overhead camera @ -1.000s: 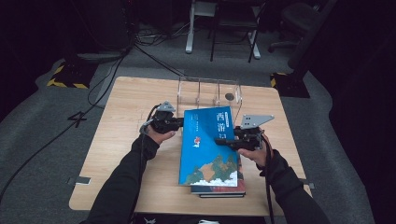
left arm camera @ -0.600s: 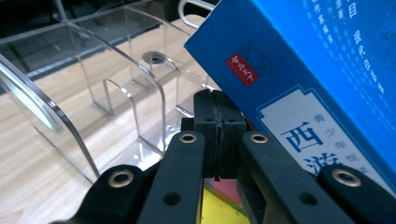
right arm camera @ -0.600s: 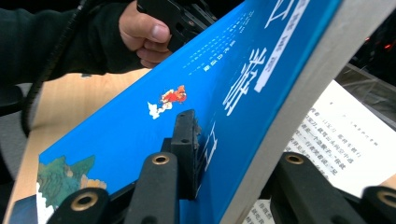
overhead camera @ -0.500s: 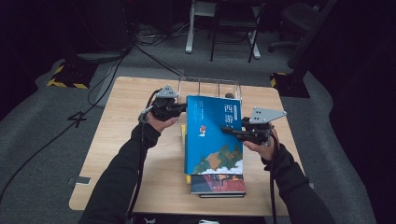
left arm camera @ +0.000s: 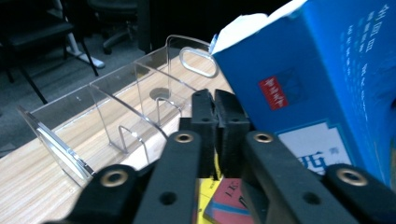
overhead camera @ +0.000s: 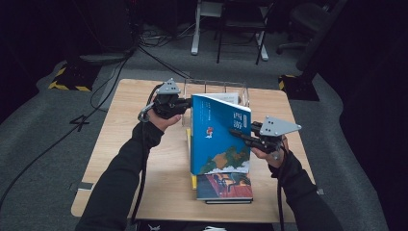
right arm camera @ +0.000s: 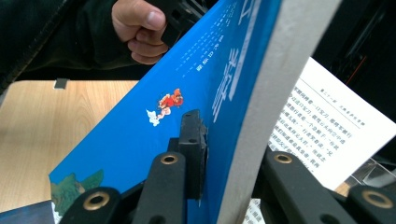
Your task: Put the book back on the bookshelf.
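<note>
A person's two forearms in dark sleeves reach forward from the near edge of a wooden table (overhead camera: 120, 144), each hand holding a gripper. The left arm stretches up the left side of the table, and the left gripper (overhead camera: 185, 106) points to the right, toward the upper left corner of a blue book (overhead camera: 219, 134). In the left gripper view its two black jaws are pressed together with no gap between them, and nothing can be seen between them; their tips sit right beside the book's corner, though whether they touch it cannot be told. The right arm is bent at the right side of the table, and the right gripper (overhead camera: 238, 134) points left. Its jaws are clamped on the book's right edge, one jaw flat on the blue cover and the other behind the pages. The book is lifted and tilted, its top edge raised toward a clear plastic rack (overhead camera: 216, 89) at the far side of the table. Its lower edge is over a stack of other books (overhead camera: 223, 187) lying flat near the table's front.
</note>
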Motion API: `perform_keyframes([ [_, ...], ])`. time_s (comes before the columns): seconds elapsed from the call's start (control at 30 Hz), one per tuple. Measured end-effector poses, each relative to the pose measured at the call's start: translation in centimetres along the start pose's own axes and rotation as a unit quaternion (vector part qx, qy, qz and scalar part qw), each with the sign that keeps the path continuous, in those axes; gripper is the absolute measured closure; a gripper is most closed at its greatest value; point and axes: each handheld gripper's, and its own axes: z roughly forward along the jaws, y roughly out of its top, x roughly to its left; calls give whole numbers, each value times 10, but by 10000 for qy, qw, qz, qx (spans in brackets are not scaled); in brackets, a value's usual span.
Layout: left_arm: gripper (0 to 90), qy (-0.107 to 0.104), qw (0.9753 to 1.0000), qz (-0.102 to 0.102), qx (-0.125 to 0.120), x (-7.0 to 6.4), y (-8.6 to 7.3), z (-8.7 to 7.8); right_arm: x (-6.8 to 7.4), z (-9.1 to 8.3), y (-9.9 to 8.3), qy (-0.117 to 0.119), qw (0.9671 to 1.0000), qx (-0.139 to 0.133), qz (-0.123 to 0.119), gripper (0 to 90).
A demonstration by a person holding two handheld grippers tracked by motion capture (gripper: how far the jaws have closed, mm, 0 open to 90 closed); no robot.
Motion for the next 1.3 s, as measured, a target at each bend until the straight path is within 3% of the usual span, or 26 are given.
perform_keyframes([
  [0.07,760,171,9992,311,173,-11,-1,-3,6,-4,-1,-93,9999,-89,-82,773],
  [0.1,709,247,9988,343,233,-17,-5,-6,9,-6,-2,-120,9998,-113,-116,774],
  [0.2,644,309,9986,374,220,-26,-12,-12,15,-12,-3,-202,9994,-203,-204,773],
  [0.33,559,395,9987,241,191,-32,-20,-19,18,-14,-4,-227,9992,-255,-215,774],
  [0.37,559,373,9988,217,243,-35,-24,-21,19,-15,-4,-237,9992,-260,-209,774],
  [0.43,475,476,9980,279,318,-43,-34,-27,23,-18,-5,-293,9988,-277,-280,773],
  [0.57,415,258,9990,191,309,-55,-48,-39,24,-21,-7,-324,9987,-307,-258,772],
  [0.63,387,32,9994,110,332,-61,-54,-42,24,-21,-8,-344,9986,-329,-224,772],
  [0.67,365,32,9994,110,332,-61,-54,-42,24,-21,-8,-344,9986,-329,-224,772],
  [0.7,338,-129,9992,45,371,-66,-58,-42,24,-22,-9,-335,9987,-332,-210,772],
  [0.83,282,-367,9981,-16,487,-81,-72,-35,26,-23,-9,-340,9984,-375,-231,771],
  [0.97,273,-662,9957,-242,595,-96,-87,-17,27,-24,-10,-361,9982,-396,-254,771],
  [1.13,277,-646,9949,-194,746,-103,-93,1,31,-27,-9,-338,9979,-420,-346,767],
  [1.3,316,-742,9960,-89,491,-105,-86,14,35,-30,-8,-358,9975,-375,-488,758],
])
